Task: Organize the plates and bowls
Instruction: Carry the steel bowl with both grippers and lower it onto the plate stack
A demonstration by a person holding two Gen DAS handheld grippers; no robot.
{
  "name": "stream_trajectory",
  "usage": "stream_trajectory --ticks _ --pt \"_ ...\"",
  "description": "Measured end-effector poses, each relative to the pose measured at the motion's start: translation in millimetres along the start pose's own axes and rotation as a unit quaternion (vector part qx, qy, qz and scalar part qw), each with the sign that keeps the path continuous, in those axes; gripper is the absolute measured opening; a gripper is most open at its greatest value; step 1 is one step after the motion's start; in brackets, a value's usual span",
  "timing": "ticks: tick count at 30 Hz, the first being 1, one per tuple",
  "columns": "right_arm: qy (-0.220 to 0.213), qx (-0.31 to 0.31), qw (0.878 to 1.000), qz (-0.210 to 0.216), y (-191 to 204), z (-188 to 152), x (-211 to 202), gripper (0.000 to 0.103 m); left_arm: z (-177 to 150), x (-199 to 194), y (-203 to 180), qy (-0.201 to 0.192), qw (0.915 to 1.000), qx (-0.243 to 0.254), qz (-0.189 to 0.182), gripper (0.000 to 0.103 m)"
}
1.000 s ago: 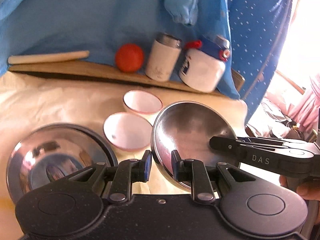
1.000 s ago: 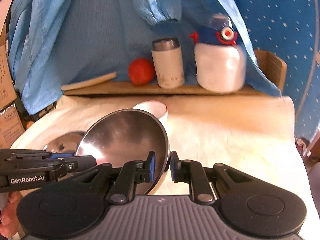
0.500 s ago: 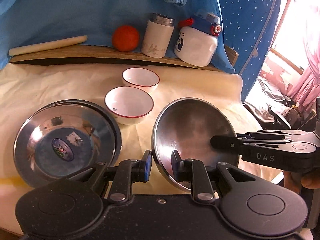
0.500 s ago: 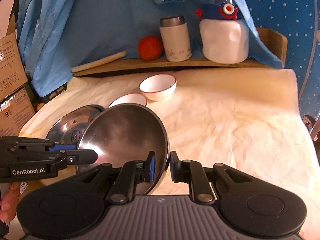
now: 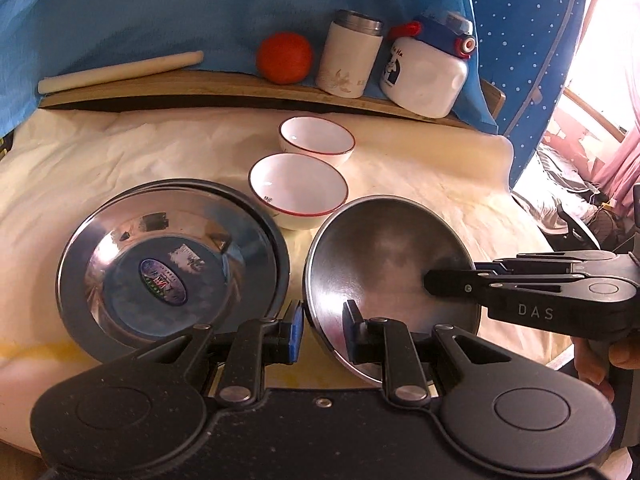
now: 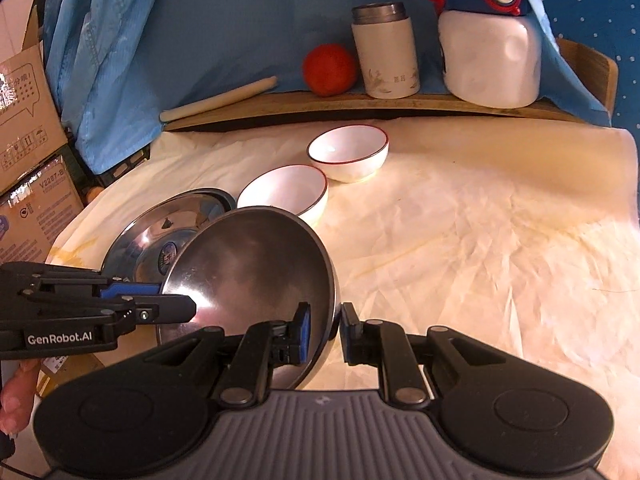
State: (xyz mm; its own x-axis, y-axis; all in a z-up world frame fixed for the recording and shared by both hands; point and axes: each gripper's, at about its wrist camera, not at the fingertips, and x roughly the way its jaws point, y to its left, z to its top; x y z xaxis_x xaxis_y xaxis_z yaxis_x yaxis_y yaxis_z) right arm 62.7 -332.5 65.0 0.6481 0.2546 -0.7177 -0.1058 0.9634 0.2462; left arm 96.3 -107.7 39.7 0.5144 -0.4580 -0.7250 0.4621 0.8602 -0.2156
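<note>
I've got both claws clamped on the steel bowl (image 5: 384, 264), left claw (image 5: 320, 330) & right claw (image 6: 323, 332) each pinching its rim. Bowl's tilted, held above the desk (image 6: 480, 240), just right of the steel plates (image 5: 168, 264) w/ two white bowls (image 5: 298, 188) behind.

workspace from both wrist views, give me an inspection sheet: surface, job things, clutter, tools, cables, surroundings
surface: table under a wrinkled cream cover with yellowish stains
job's things: steel bowl held tilted off the table; stacked steel plates to its left; two white red-rimmed bowls behind, close together, upright
clutter: on the wooden board at the back, an orange ball, a white flask, a white and blue bottle, a pale rolling pin
tools: left tool and right tool each shut on the steel bowl's rim, at opposite sides
cables: nothing seen
surroundings: blue cloth behind; cardboard boxes at the left of the right view
</note>
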Motion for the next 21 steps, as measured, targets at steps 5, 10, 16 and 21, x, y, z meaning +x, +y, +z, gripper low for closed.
stream_trajectory --ticks 5,10,16,21 --pt "0.002 0.002 1.000 0.003 -1 5 4 0.020 4 2 3 0.001 1.0000 0.003 0.007 0.022" --pt "0.001 0.002 1.000 0.001 -3 6 7 0.020 6 5 4 0.001 1.0000 0.002 0.007 0.022" --pt "-0.011 0.009 1.000 -0.003 -13 8 4 0.021 7 7 6 -0.003 0.9999 -0.004 0.009 0.025" --pt "-0.024 0.022 0.999 -0.001 -22 9 1 0.038 11 7 7 -0.013 0.9997 -0.003 0.019 0.033"
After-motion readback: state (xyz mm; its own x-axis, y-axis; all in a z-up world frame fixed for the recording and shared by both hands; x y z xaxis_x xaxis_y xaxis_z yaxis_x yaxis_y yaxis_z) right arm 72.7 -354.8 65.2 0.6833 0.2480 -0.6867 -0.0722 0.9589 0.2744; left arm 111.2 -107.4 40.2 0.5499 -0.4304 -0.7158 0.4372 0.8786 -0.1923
